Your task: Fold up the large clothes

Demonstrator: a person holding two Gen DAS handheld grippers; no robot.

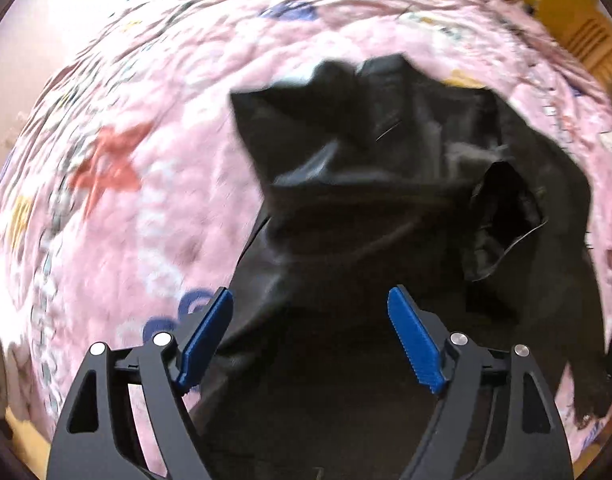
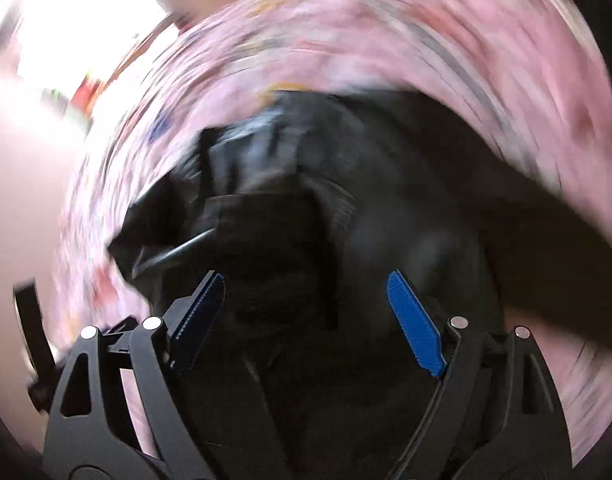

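Observation:
A large black garment (image 1: 377,184) lies crumpled on a pink patterned bedspread (image 1: 138,184). Its dark lining shows through an opening at the right. My left gripper (image 1: 311,300) is open with blue pads wide apart, hovering above the garment's near part and holding nothing. In the right wrist view, the same black garment (image 2: 345,184) lies bunched on the pink bedspread (image 2: 385,40), all heavily motion-blurred. My right gripper (image 2: 306,284) is open above the garment and holds nothing.
The bedspread covers most of both views. A yellow wooden piece of furniture (image 1: 577,20) stands at the far right edge of the bed. A pale wall (image 2: 22,168) and a bright window (image 2: 82,20) lie to the left.

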